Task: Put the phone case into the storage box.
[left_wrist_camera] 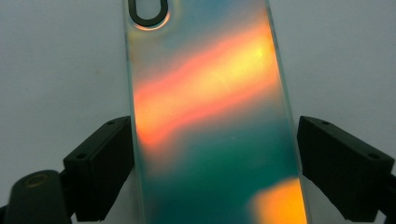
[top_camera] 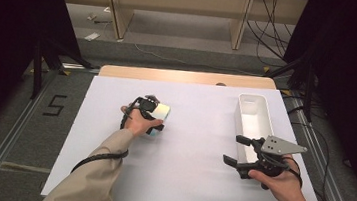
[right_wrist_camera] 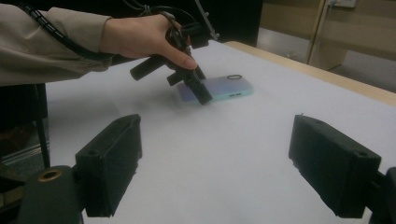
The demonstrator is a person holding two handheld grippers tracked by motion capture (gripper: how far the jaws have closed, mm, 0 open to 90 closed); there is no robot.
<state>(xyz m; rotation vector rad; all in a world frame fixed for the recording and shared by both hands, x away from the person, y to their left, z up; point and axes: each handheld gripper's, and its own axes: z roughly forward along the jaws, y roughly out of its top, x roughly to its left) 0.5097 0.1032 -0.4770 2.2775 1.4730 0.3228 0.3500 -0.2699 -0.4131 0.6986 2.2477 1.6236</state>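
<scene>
Phone case (left_wrist_camera: 212, 116) flat on table between left gripper (left_wrist_camera: 212, 168) jaws, jaws barely apart from its edges, not gripping

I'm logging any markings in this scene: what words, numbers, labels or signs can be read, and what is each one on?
"5": a dark numeral on the grey floor left of the table.
Phone case: no print readable on its iridescent back.
White bin: no label visible.
Scraps on the floor farther back: too small to read.
</scene>
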